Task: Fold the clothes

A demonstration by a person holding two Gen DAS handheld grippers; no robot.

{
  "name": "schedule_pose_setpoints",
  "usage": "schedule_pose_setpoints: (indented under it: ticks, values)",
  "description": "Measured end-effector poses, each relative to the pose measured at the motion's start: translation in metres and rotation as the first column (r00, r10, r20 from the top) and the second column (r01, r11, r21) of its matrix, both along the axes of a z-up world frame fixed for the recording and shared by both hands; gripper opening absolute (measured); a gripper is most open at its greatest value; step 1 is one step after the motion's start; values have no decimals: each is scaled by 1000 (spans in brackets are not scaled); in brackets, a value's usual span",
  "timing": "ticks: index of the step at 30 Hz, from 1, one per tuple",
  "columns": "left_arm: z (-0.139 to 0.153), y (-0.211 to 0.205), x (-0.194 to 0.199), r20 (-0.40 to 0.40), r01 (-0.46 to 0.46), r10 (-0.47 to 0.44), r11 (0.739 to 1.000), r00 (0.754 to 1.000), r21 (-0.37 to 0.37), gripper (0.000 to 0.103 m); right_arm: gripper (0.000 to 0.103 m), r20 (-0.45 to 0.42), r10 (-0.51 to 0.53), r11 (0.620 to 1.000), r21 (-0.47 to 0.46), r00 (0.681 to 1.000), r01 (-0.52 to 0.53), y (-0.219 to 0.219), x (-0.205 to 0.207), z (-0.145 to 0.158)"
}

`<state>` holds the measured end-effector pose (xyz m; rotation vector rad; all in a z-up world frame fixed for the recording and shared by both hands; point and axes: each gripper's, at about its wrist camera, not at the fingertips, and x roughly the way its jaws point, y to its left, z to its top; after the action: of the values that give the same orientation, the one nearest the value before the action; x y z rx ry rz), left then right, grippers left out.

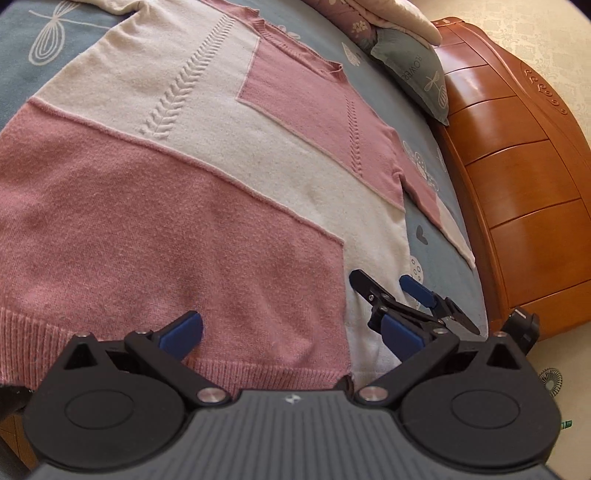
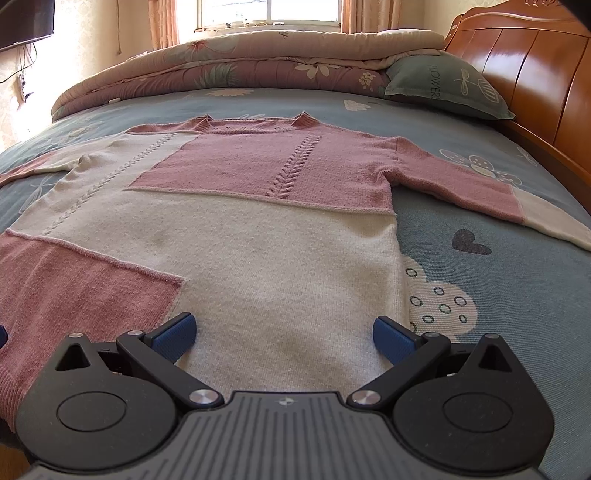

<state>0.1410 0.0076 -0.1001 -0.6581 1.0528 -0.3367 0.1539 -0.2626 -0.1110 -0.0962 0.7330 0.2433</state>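
A pink and cream knit sweater [image 1: 192, 177] lies flat, front up, on a blue patterned bedsheet [image 1: 439, 258], neck towards the far side. In the left wrist view my left gripper [image 1: 291, 334] stands open just over the ribbed pink hem. My right gripper [image 1: 382, 280] shows to its right, open over the cream lower corner. The right wrist view shows the whole sweater [image 2: 258, 240], its right sleeve [image 2: 480, 192] stretched out on the sheet [image 2: 498, 295]. There my right gripper [image 2: 284, 334] is open above the cream hem, nothing between its pads.
A folded floral quilt [image 2: 240, 62] lies along the far side of the bed. A grey-green pillow [image 2: 443, 88] rests against the wooden headboard [image 2: 535, 74] on the right. A dark screen [image 2: 22, 22] hangs on the left wall.
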Motion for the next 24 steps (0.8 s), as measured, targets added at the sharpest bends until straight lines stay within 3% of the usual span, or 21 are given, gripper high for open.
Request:
schedule_pose_setpoints:
  ticks: [5,11,14,20,24]
  values:
    - [2,-14,14,29,20,-18,999,999,-48,102,103,1,2,1000,0,1000,-2,0,0,0]
    - [-15,-31,9,-7,71,-72,995,997,-64,102,103,0,6,1000,-1,1000,-6,0,0,0]
    - [-14,-32,2,-42,110,-116,986,992,-124,102,103,-1,7,1000,-2,1000,-7,0,-1,0]
    - [-16,-36,7,-34,88,-95,982,995,-166,102,103,-1,7,1000,-2,1000,-7,0,-1,0]
    - [-19,-47,5,-37,152,-161,973,986,-173,102,103,0,9,1000,-2,1000,-9,0,-1,0]
